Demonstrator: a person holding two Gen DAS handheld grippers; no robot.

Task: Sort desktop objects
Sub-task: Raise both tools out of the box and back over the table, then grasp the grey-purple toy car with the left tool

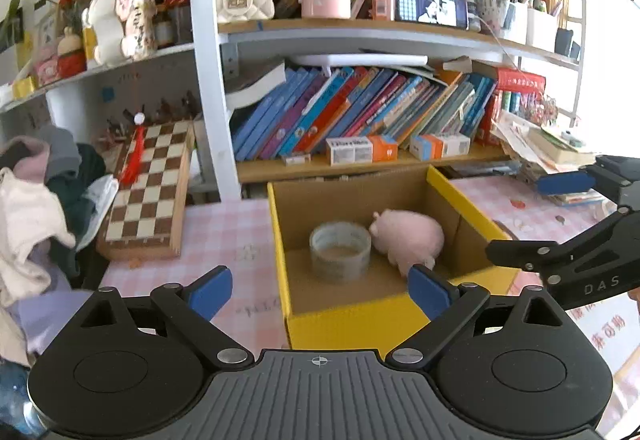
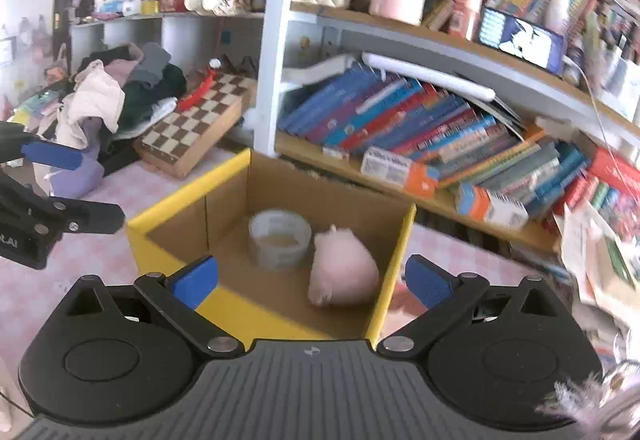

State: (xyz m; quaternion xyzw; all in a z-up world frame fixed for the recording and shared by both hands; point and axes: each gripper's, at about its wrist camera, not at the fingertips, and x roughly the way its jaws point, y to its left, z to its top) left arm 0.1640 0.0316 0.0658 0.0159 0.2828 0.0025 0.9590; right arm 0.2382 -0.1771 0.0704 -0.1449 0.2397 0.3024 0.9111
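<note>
A cardboard box with yellow rims (image 1: pixel 280 248) (image 2: pixel 188 184) stands on the pink checked tablecloth. Inside it lie a roll of clear tape (image 1: pixel 340 250) (image 2: pixel 280 240) and a pink plush pig (image 1: pixel 408 238) (image 2: pixel 342 270), side by side and touching. My left gripper (image 1: pixel 320 292) hovers over the box's near edge, open, nothing between its blue pads. My right gripper (image 2: pixel 312 280) is also open and empty, above the box's near right corner. The right gripper shows at the right edge of the left wrist view (image 1: pixel 560 216), and the left gripper at the left edge of the right wrist view (image 2: pixel 68 184).
A folded chessboard (image 1: pixel 148 184) (image 2: pixel 196 120) lies left of the box, beside a heap of clothes (image 1: pixel 40 200) (image 2: pixel 116 96). Bookshelves with leaning books (image 1: pixel 360 108) (image 2: pixel 420 128) rise right behind the box. Papers (image 1: pixel 548 148) (image 2: pixel 600 252) pile up at the right.
</note>
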